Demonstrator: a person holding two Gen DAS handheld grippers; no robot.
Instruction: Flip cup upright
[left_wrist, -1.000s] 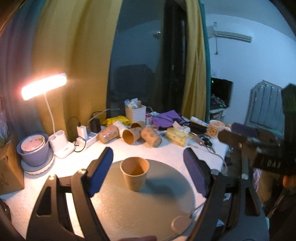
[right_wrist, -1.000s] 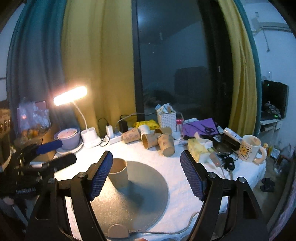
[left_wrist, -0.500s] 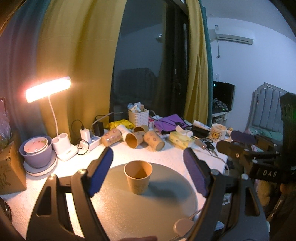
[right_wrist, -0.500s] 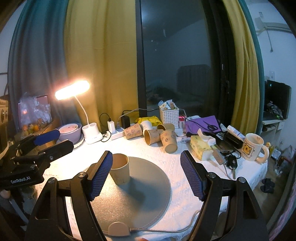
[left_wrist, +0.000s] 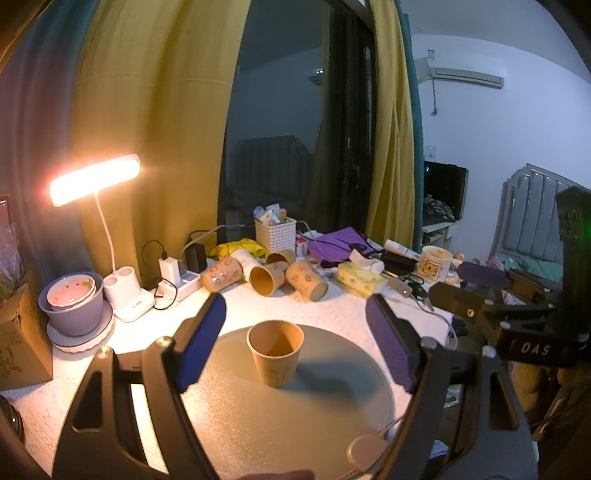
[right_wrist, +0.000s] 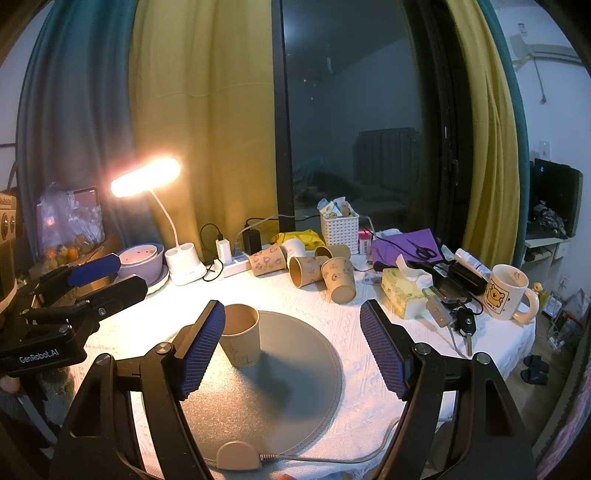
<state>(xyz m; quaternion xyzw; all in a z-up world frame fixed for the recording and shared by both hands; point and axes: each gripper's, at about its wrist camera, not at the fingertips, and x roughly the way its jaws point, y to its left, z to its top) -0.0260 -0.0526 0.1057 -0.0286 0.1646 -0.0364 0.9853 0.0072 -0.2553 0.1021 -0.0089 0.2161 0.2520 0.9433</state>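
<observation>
A brown paper cup (left_wrist: 275, 353) stands upright, mouth up, on the round grey mat (left_wrist: 295, 417). It also shows in the right wrist view (right_wrist: 242, 339), partly behind a blue pad. My left gripper (left_wrist: 295, 350) is open and empty, raised short of the cup, which sits between its jaws in view. My right gripper (right_wrist: 293, 350) is open and empty, to the right of the cup. The right gripper also shows at the right of the left wrist view (left_wrist: 491, 284), and the left gripper at the left of the right wrist view (right_wrist: 99, 277).
Several paper cups (right_wrist: 314, 267) lie on their sides at the back of the white table. Also there: a lit desk lamp (right_wrist: 173, 254), a purple bowl (right_wrist: 142, 260), a power strip (right_wrist: 231, 264), a white basket (right_wrist: 340, 229), a tissue box (right_wrist: 402, 291), keys (right_wrist: 463, 325) and a bear mug (right_wrist: 508, 291).
Both grippers have pulled back and risen a little from the table. The cup has stayed upright on the mat.
</observation>
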